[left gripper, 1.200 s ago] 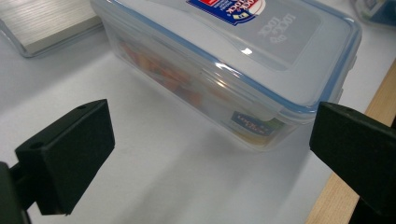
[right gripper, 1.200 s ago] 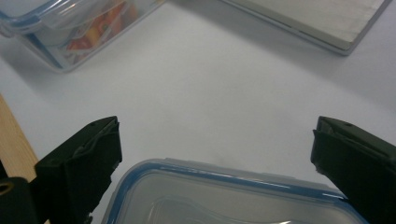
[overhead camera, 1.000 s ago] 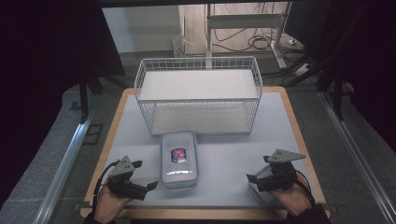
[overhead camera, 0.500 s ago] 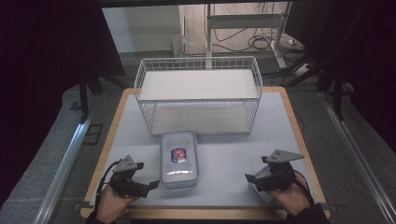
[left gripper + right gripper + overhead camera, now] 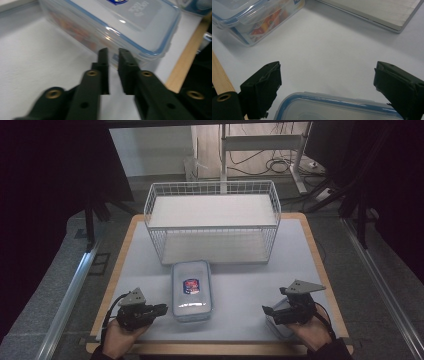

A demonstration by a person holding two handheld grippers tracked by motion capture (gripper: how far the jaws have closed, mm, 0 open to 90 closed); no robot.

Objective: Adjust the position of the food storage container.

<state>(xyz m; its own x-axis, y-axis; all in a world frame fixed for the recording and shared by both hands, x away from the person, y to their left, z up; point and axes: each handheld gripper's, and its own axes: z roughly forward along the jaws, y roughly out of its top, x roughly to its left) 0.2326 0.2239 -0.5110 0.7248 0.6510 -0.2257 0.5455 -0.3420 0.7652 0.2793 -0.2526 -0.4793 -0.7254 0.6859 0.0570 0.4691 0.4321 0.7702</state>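
A clear food box (image 5: 191, 287) with a blue-rimmed lid and a red-blue label lies at the front middle of the white table mat. My left gripper (image 5: 159, 310) sits just left of it. In the left gripper view its jaws (image 5: 113, 53) stand almost together with nothing between them, pointing at the box's near corner (image 5: 120, 22). My right gripper (image 5: 270, 311) is at the front right, open wide. Its fingers (image 5: 262, 85) straddle a second, smaller blue-rimmed box (image 5: 332, 107), also seen under that gripper (image 5: 276, 326). The first box (image 5: 249, 20) lies farther off.
A white wire basket (image 5: 212, 185) with a shelf board stands across the back of the table; its lower board (image 5: 377, 10) shows in the right gripper view. The wooden table edge (image 5: 220, 349) runs along the front. Dark floor, rails and cables surround the table.
Both hands have stayed nearly still. The left gripper has edged slightly toward the food box.
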